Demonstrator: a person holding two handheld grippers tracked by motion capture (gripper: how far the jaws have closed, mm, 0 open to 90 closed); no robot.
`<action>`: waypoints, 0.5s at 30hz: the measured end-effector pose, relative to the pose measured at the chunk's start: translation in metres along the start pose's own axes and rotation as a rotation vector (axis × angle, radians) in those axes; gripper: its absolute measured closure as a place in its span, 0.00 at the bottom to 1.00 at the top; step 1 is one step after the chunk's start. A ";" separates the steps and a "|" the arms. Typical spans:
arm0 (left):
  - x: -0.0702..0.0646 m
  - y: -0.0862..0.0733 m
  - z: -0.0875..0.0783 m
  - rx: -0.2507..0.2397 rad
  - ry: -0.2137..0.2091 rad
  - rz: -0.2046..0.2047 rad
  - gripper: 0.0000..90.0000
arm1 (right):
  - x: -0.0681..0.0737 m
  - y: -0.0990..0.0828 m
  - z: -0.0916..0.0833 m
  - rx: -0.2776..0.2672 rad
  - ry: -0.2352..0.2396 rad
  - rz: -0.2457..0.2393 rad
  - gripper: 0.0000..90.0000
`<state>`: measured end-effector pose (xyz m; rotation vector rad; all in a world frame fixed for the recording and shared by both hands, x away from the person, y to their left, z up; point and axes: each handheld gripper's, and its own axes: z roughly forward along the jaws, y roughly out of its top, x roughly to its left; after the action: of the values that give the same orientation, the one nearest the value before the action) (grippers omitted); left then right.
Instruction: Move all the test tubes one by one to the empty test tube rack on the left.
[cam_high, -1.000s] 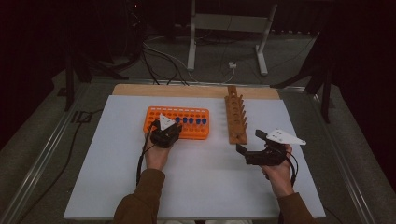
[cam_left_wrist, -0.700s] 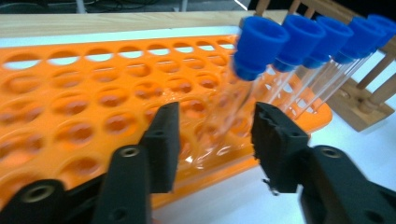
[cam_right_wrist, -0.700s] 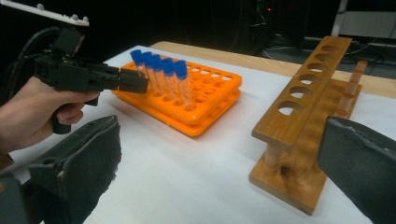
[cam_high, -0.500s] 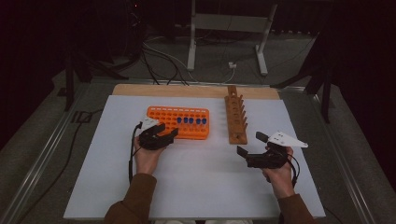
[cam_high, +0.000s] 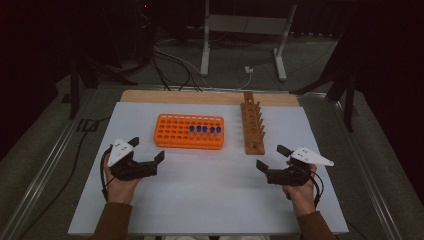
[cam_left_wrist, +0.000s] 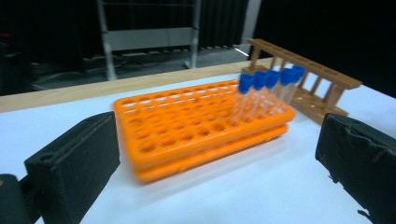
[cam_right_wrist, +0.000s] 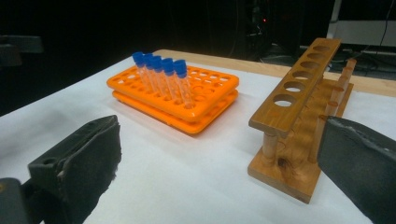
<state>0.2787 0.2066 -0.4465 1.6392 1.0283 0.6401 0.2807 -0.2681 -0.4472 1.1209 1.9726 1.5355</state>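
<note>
Left gripper has pulled back off the orange tube rack toward the near-left of the table since the earlier shot, and its jaws have just been opening; they're wide now with nothing between them. Right gripper sits at the near right, jaws also spread wide and empty, aimed at the wooden rack. The white table is bare otherwise. The orange rack looks like light, stiff plastic that'd probably slide on that smooth top if nudged, so I'd brace it. The empty wooden rack just right of it seems heavier and steadier. The five blue-capped tubes stand in a row at the orange rack's right end; they look light, slick and maybe brittle, so I'd pinch just under a cap and lift straight up. They're packed close, so neighbours are the main obstacle.
</note>
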 end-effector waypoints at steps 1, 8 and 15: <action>0.003 -0.003 -0.005 -0.003 0.014 -0.007 0.01 | 0.000 -0.001 -0.001 -0.004 0.002 -0.007 0.00; 0.011 -0.013 -0.032 -0.049 0.046 0.000 0.01 | -0.002 -0.006 -0.007 -0.005 -0.016 -0.021 0.00; 0.007 -0.014 -0.050 -0.079 0.065 0.026 0.01 | -0.004 -0.016 -0.017 -0.003 -0.064 -0.062 0.00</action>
<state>0.2372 0.2385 -0.4446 1.5735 1.0168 0.7461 0.2655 -0.2824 -0.4570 1.0839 1.9441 1.4531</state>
